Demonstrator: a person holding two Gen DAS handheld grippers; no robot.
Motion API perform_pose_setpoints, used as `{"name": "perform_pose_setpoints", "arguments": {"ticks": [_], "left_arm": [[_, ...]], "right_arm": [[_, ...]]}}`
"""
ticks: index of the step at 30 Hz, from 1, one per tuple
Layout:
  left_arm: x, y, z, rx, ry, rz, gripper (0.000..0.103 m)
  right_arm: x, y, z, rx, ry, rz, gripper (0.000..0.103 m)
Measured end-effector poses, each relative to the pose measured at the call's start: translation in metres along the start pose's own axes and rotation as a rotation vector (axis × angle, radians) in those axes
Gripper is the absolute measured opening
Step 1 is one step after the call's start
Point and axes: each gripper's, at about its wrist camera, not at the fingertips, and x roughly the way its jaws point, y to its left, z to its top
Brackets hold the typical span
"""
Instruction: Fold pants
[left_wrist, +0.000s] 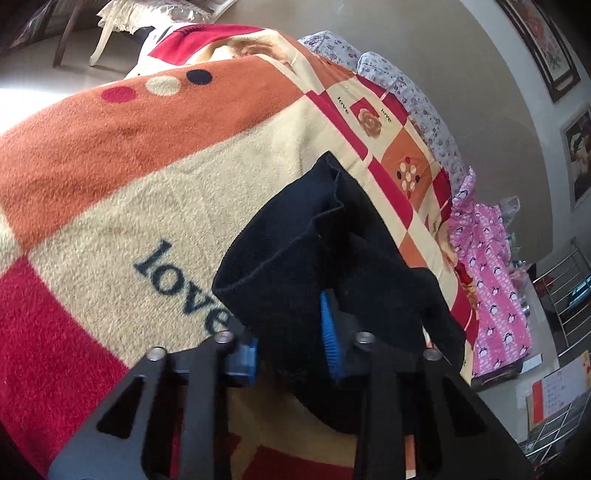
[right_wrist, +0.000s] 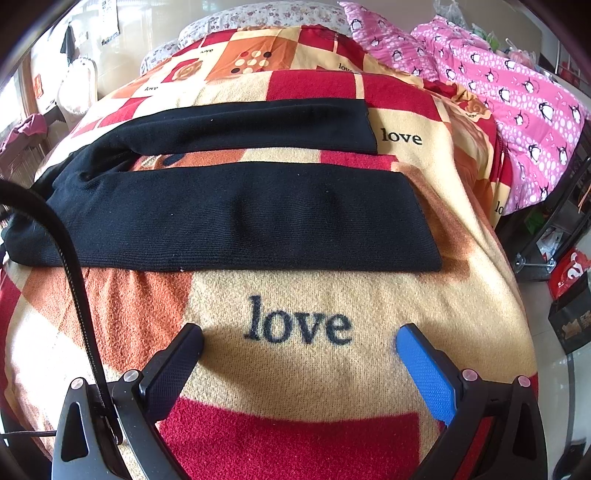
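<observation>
Clamped between the blue pads of the left hand-held gripper (left_wrist: 291, 350), a bunched edge of the black pants (right_wrist: 236, 221) could have slipped free on lifting, while the right hand-held gripper (right_wrist: 299, 350) hovered apart, short of the legs lying ahead across the bed's blanket (right_wrist: 295, 387).

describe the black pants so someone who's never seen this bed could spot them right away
Start at the bed's fleecy red, orange and cream checked blanket printed with the word "love". Across its middle lie the black knit pants, two long legs stretched side by side with blanket showing between them. They are the only plain dark item; the quilt beside them is pink with penguins.
</observation>
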Motion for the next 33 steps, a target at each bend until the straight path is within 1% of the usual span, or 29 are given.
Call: {"name": "perform_pose_setpoints", "arguments": {"ticks": [1,3,8,10,11,13,14,15,16,17,19,20,21,23,24,26,27,30,31,32,33], "left_arm": [[-0.001,0.001,-0.002,-0.003,-0.014,-0.002,0.015],[-0.002,-0.004,-0.003,0.027,-0.033,0.007,0.013],[-0.005,-0.030,-0.015,0.187,-0.103,0.086,0.013],[-0.006,-0.036,-0.018,0.228,-0.121,0.100,0.013],[-0.007,-0.035,-0.019,0.231,-0.125,0.100,0.013],[-0.006,-0.030,-0.018,0.214,-0.120,0.090,0.013],[-0.006,-0.028,-0.016,0.201,-0.117,0.087,0.013],[-0.005,-0.024,-0.016,0.185,-0.113,0.079,0.013],[-0.005,-0.022,-0.016,0.176,-0.109,0.071,0.013],[-0.004,-0.021,-0.015,0.169,-0.105,0.065,0.013],[-0.004,-0.019,-0.014,0.157,-0.102,0.052,0.013],[-0.004,-0.020,-0.014,0.155,-0.102,0.049,0.013],[-0.004,-0.020,-0.014,0.155,-0.102,0.043,0.013],[-0.005,-0.020,-0.014,0.154,-0.101,0.037,0.013],[-0.005,-0.021,-0.014,0.156,-0.102,0.034,0.013],[-0.005,-0.022,-0.014,0.161,-0.103,0.027,0.013],[-0.005,-0.022,-0.014,0.162,-0.102,0.024,0.013],[-0.004,-0.022,-0.013,0.157,-0.098,0.018,0.013],[-0.004,-0.022,-0.013,0.154,-0.096,0.020,0.013],[-0.004,-0.021,-0.013,0.150,-0.095,0.020,0.013],[-0.003,-0.020,-0.012,0.143,-0.094,0.018,0.013]], "right_arm": [[0.000,0.000,0.000,0.004,0.000,-0.004,0.103],[0.000,0.000,-0.001,0.009,0.001,-0.004,0.103],[-0.001,0.002,-0.001,0.021,0.005,-0.016,0.103],[-0.001,0.003,-0.001,0.016,0.014,-0.023,0.103],[-0.001,0.002,0.000,0.012,0.023,-0.014,0.103],[-0.001,-0.004,0.007,0.007,0.080,0.040,0.099],[-0.005,-0.013,0.011,0.015,0.089,0.107,0.087],[-0.014,-0.029,0.014,0.066,0.066,0.195,0.082],[-0.022,-0.048,0.014,0.148,0.046,0.257,0.083],[-0.028,-0.071,0.013,0.266,0.029,0.299,0.084],[-0.028,-0.115,0.007,0.517,0.054,0.343,0.084],[-0.024,-0.131,0.004,0.606,0.061,0.392,0.084],[-0.020,-0.140,0.003,0.652,0.075,0.411,0.084],[-0.012,-0.149,0.005,0.705,0.106,0.432,0.084],[-0.006,-0.148,0.008,0.703,0.115,0.466,0.085],[0.004,-0.144,0.014,0.694,0.134,0.498,0.085],[0.005,-0.144,0.017,0.702,0.111,0.499,0.085],[0.017,-0.144,0.027,0.724,0.101,0.563,0.084],[0.020,-0.144,0.028,0.726,0.101,0.584,0.082],[0.021,-0.144,0.028,0.729,0.087,0.593,0.068],[0.025,-0.144,0.031,0.740,0.078,0.602,0.048]]}}
